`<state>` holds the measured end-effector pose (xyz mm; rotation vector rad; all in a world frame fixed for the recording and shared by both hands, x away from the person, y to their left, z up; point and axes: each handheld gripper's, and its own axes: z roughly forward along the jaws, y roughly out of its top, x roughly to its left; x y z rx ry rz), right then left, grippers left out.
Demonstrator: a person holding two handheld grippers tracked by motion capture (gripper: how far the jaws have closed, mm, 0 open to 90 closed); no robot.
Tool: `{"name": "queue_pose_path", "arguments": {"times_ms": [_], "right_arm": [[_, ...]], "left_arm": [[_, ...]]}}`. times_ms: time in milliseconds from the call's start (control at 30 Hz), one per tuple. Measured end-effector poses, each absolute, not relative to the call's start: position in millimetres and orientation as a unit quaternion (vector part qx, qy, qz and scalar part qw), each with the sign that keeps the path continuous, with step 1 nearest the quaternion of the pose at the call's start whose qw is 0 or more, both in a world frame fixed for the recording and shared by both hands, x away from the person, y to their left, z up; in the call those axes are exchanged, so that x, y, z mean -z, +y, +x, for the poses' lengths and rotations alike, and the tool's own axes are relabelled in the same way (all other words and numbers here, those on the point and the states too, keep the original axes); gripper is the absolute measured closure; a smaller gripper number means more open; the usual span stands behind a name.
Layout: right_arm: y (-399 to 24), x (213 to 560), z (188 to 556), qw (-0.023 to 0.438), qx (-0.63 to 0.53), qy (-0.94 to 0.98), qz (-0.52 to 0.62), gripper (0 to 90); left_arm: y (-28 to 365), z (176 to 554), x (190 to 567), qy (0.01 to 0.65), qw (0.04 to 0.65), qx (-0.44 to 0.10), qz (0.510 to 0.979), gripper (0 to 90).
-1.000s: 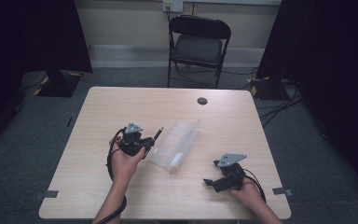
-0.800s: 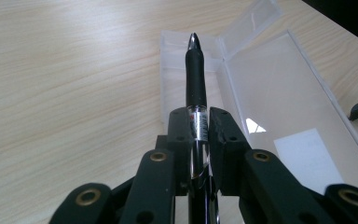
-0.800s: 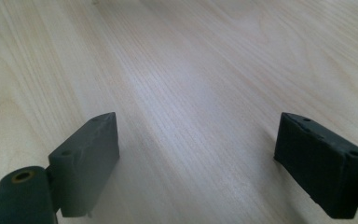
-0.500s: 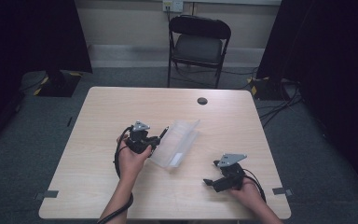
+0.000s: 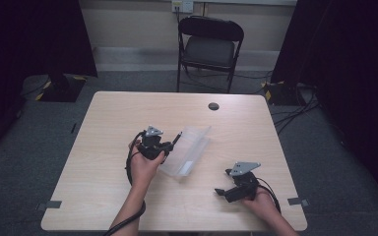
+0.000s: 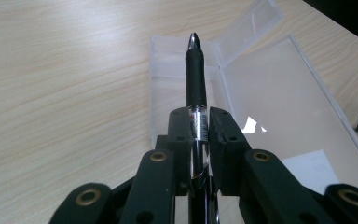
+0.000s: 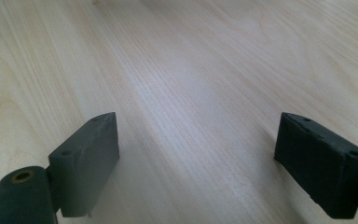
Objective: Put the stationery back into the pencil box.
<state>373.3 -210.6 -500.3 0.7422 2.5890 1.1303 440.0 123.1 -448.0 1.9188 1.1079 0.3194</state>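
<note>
A black pen (image 6: 196, 79) with a clear barrel and metal tip sticks out forward from my left gripper (image 6: 199, 122), whose jaws are shut on its barrel. In the high view the left gripper (image 5: 170, 143) sits at the left edge of a clear plastic case (image 5: 187, 150) lying open at the table's middle. The case (image 6: 279, 102) spreads out under and beyond the pen's tip, its lid folded back. My right gripper (image 5: 220, 192) rests low near the table's front right, jaws wide apart, nothing between them; bare wood shows between its pads (image 7: 86, 158).
The light wooden table (image 5: 103, 128) has a dark round grommet (image 5: 213, 106) near its far edge. A black folding chair (image 5: 207, 46) stands behind the table. Cables lie on the floor at the right. A white label (image 6: 314, 170) lies inside the case.
My left gripper has carried the pen rightward, from left of the case up to its edge. The right gripper has stayed put.
</note>
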Motion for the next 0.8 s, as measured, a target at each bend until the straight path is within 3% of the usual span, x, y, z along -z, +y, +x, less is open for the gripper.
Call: {"name": "queue_pose_path", "arguments": {"times_ms": [800], "right_arm": [[-210.7,500.1,373.2,0.111,-0.383,0.881,0.253,12.6]], "left_arm": [[106.7,453.5,454.4,0.441,0.434,-0.130,0.775,79.7]]}}
